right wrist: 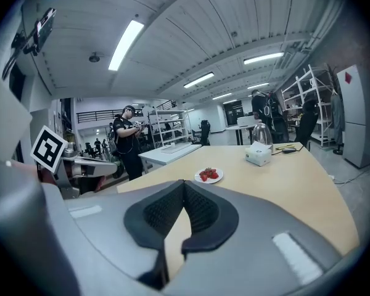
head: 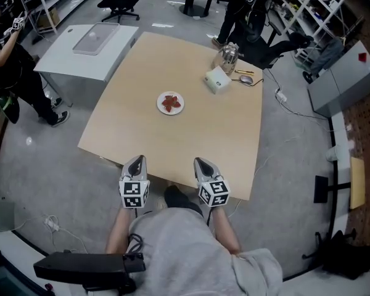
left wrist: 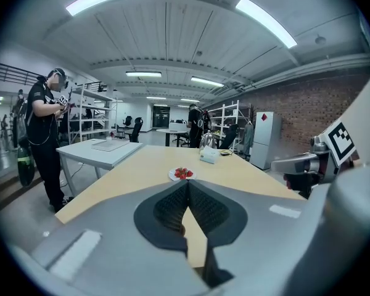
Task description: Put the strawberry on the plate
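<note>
The strawberries (head: 170, 103) lie in a small red heap on the white plate (head: 171, 113), which sits near the middle of the desk (head: 142, 137). I cannot count the berries. No loose berry shows anywhere else on the desk, so the task looks done or close to it.

The left gripper (head: 137, 160) and the right gripper (head: 202, 163) hang side by side over the near edge of the desk, well apart from the plate. Each gripper's own view shows its jaws clenched tip to tip with nothing between them.

If a berry had to be picked up, it would likely handle as a light, soft thing that bruises easily. Its skin is a little slick and its body tapers, so it could squirt out of a hard pinch. The best hold would be across the broad shoulders near the stalk end, not at the pointed tip. The jaws should close only until the pads just bite. Berries lying against each other could roll when one is lifted.

At the far right of the desk stand a white box (head: 217, 79) and a glass jug (head: 229, 55), both clear of any path to the plate.
</note>
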`<state>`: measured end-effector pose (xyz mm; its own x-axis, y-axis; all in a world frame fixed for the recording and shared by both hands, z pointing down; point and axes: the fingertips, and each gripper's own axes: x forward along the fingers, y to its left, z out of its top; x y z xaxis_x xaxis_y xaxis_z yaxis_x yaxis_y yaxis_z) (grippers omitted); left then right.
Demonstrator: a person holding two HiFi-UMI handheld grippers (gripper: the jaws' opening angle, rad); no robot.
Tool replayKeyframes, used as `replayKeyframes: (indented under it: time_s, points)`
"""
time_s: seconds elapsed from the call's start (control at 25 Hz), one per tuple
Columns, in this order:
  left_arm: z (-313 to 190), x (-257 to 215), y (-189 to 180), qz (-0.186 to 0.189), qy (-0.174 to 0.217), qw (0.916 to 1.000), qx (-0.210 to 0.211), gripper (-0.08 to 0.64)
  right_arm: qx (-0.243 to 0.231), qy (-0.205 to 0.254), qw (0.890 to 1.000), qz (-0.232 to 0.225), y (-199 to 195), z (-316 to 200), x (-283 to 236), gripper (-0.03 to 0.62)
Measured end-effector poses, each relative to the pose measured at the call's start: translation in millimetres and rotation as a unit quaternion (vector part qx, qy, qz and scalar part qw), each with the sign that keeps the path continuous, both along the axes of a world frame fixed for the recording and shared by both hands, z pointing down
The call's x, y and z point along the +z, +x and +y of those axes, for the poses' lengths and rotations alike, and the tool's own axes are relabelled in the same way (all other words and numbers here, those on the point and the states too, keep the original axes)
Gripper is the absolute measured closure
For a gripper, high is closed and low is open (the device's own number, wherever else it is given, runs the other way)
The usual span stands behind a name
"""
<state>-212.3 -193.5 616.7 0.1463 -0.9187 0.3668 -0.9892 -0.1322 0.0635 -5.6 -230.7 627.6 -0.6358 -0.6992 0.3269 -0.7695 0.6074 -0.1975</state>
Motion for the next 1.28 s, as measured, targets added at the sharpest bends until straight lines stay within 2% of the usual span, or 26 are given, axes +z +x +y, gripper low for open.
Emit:
replayKeyframes:
  time_s: [0.56, 1.28]
  points:
    - [16, -3, -6, -0.001, 0.007, 1.0000, 0.001, 0.540, -0.007, 0.017, 1.000, 0.002, -12, 21, -3, 0.586]
    - [15, -4, -6, -0.004, 0.007, 1.0000, 0.000, 0.540, -0.001, 0.019, 1.000, -0.003, -11, 17, -3, 0.586]
